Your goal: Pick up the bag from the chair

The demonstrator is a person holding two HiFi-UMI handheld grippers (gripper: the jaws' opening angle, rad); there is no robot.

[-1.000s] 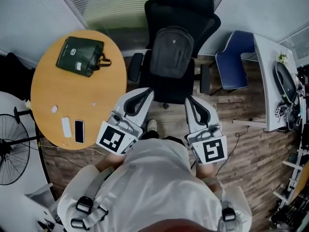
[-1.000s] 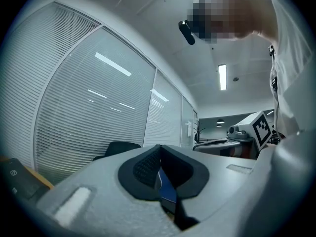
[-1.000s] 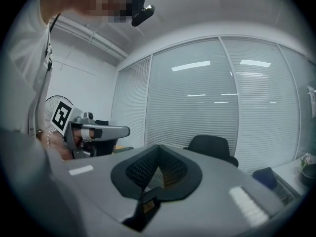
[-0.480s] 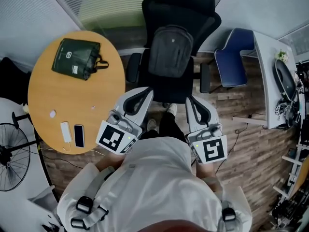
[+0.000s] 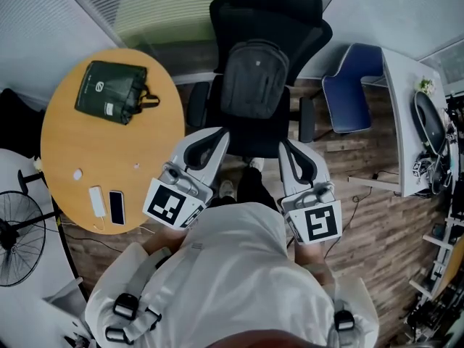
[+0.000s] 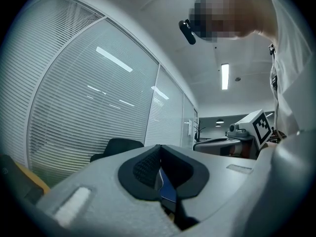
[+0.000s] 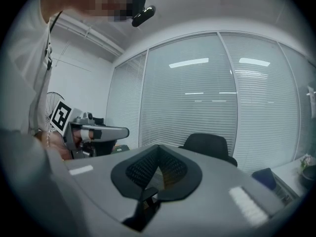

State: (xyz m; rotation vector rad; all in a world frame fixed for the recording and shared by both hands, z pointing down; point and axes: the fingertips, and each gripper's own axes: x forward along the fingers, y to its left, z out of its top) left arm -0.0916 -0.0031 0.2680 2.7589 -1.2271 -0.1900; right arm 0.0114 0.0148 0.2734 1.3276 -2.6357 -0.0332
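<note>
A dark grey backpack [image 5: 251, 78] rests upright on the seat of a black office chair [image 5: 270, 9], leaning on its backrest. My left gripper [image 5: 214, 135] is shut and empty, just short of the seat's front left corner. Shut and empty as well, my right gripper [image 5: 285, 148] points at the seat's front right corner. Neither touches the backpack. In the left gripper view the shut pads [image 6: 148, 168] meet, with the chair's headrest [image 6: 118, 146] beyond. The right gripper view shows the shut pads [image 7: 148, 169] and the headrest [image 7: 207, 143].
A round wooden table [image 5: 156, 129] at the left carries a green bag [image 5: 110, 91], a phone [image 5: 116, 206] and a white device [image 5: 96, 201]. A blue chair [image 5: 349, 87] and a white desk [image 5: 400, 122] stand at the right, a fan [image 5: 14, 230] at far left.
Both grippers have moved a little forward toward the chair, and the person has stepped closer; a foot now shows under the seat. Both stay shut.
</note>
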